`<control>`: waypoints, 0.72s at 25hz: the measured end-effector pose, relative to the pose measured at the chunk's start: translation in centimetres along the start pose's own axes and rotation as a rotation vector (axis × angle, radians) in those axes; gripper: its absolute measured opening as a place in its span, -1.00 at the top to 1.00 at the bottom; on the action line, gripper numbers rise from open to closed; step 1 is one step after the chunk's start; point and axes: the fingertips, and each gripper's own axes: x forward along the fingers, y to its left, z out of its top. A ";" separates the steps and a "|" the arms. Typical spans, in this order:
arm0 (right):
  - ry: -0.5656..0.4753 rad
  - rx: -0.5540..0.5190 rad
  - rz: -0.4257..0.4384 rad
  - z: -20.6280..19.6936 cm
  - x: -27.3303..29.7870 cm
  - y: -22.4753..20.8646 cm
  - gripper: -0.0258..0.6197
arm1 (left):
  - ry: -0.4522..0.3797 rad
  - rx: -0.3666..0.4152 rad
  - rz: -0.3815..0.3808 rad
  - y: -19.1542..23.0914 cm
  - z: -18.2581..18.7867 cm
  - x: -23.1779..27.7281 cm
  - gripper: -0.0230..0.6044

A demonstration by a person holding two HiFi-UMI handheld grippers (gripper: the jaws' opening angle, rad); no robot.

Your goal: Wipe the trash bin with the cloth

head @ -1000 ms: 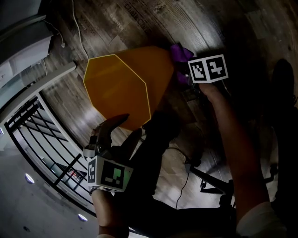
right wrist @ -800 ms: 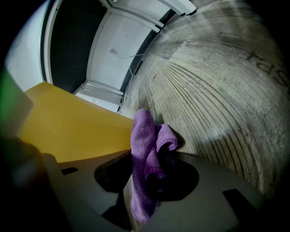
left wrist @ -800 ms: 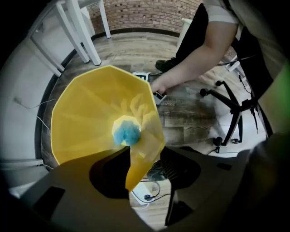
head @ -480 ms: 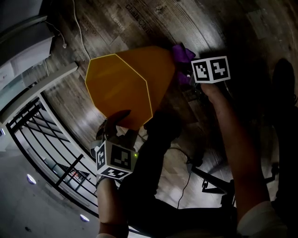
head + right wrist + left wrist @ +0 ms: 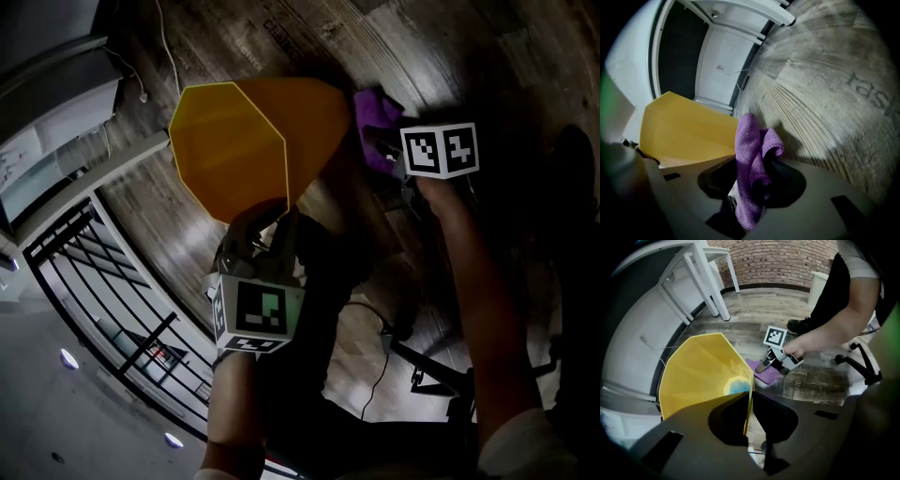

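Note:
The yellow-orange trash bin lies tilted on the wood floor with its octagonal mouth towards me. My left gripper points steeply down at the mouth's near edge. Its jaws have just been closing and now pinch the thin rim of the bin. My right gripper is at the bin's right side, shut on a bunched purple cloth. In the right gripper view the cloth hangs out between the jaws beside the bin's outer wall. The left gripper view shows the right gripper with the cloth touching the floor.
A black metal railing runs along the lower left. White table legs stand behind the bin. A newspaper lies on the floor under the right hand, and an office chair base and a cable are close by.
The left gripper has come forward to the bin's near rim and closed on it. The bin's mouth has shifted up in view. The right gripper with the cloth has drifted slightly right.

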 end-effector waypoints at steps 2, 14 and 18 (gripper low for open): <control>-0.041 -0.021 0.041 1.6 -1.1 1.8 0.40 | 0.004 -0.014 0.003 0.2 0.2 0.0 0.84; -0.297 -0.159 0.465 7.5 -9.8 18.2 0.40 | 0.005 -0.072 0.002 0.8 1.4 0.2 0.84; -0.320 -0.193 0.547 7.6 -11.8 21.1 0.40 | 0.007 -0.079 0.000 0.8 1.4 0.1 0.84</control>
